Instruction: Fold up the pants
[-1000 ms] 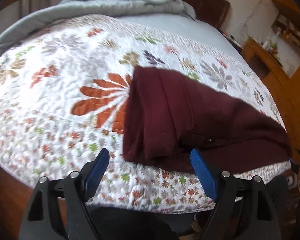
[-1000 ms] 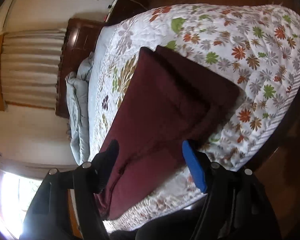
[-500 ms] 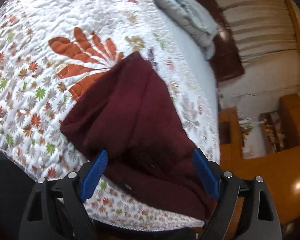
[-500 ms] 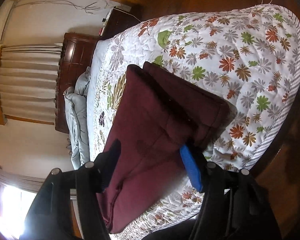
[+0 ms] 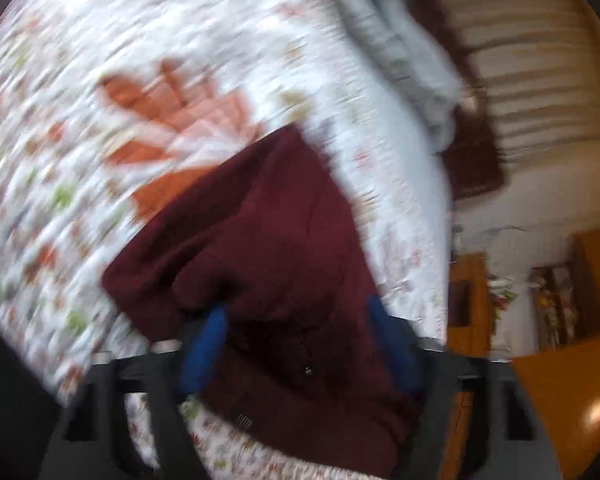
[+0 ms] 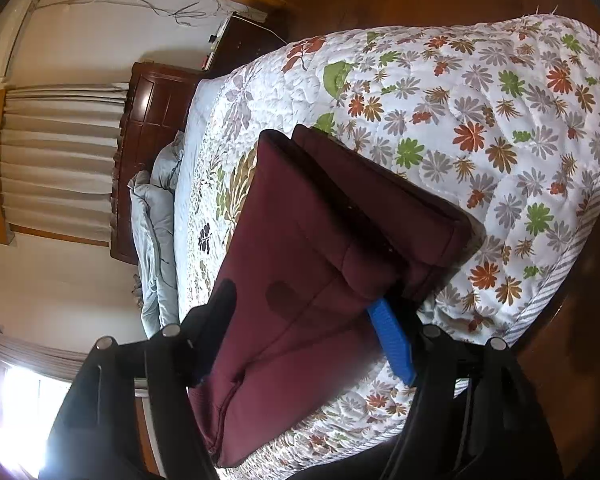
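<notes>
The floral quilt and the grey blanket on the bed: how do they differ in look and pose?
The floral quilt is white with printed leaves; the grey blanket is plain. The quilt lies spread flat and bears the maroon pants; the blanket is crumpled by the headboard. Both lie on one bed.

No legible text, label, brand, number or sign appears in either view. In the left wrist view, a small light patch on the pants (image 5: 276, 264), at the lower centre of the frame, is too blurred to read. The items on the shelves (image 5: 556, 304) at the right edge of the same frame are too small and smeared to identify any lettering. In the right wrist view, the quilt (image 6: 480, 120) carries a leaf pattern only, with no characters
</notes>
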{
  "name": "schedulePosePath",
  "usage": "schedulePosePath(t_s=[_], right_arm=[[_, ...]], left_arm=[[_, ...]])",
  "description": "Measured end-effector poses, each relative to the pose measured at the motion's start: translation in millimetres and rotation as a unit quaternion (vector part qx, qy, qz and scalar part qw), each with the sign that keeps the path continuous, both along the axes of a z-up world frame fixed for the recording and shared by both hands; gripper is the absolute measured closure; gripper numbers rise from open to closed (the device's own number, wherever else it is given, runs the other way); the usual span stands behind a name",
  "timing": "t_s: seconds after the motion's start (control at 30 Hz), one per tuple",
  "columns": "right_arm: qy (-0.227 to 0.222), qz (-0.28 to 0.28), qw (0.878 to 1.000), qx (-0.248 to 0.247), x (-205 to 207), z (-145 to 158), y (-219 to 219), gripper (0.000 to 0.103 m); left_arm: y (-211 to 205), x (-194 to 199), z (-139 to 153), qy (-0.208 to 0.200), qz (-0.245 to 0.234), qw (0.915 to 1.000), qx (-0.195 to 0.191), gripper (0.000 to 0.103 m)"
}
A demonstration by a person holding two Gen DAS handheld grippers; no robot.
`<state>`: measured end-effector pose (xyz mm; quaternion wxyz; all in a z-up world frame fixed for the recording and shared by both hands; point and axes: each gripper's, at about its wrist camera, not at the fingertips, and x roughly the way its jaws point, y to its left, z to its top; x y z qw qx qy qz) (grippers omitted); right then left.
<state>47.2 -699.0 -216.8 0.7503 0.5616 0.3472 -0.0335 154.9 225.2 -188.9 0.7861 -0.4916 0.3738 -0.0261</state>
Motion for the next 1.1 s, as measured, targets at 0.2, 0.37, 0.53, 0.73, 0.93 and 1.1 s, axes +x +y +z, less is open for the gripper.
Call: schedulePosePath(t_s=[0.2,0.37,0.53,0.73,0.93,1.1], right_arm=[[0.000,0.002,1.000,-0.003,0,-1,0,0.035],[0.001,0.003,1.000,-0.007,0,-2,1,0.035],[0.004,0.005,1.000,-0.011,2,-2,3,0.035],[-0.001,0.007,1.000,-0.008,5,-4,3,0.034],[-0.001,0.008,1.000,0.012,7,-1,-7,0.032],[0.000,0.018,1.000,0.020,20,5,-17,0.077]], left_arm=[[8,-7,-10,-0.006,-0.003,0.9999,0.014,0.061],[5,-29,-23,0.020,0.018,0.9978,-0.060,0.014],[2,-11,-35,0.040,0.021,0.9953,-0.085,0.014],[12,23,-58,0.112,0.036,0.9853,-0.124,0.021],[11,34,-32,0.096,0.005,0.9914,-0.089,0.074],[20,37,-11,0.074,-0.008,0.9947,-0.072,0.085]])
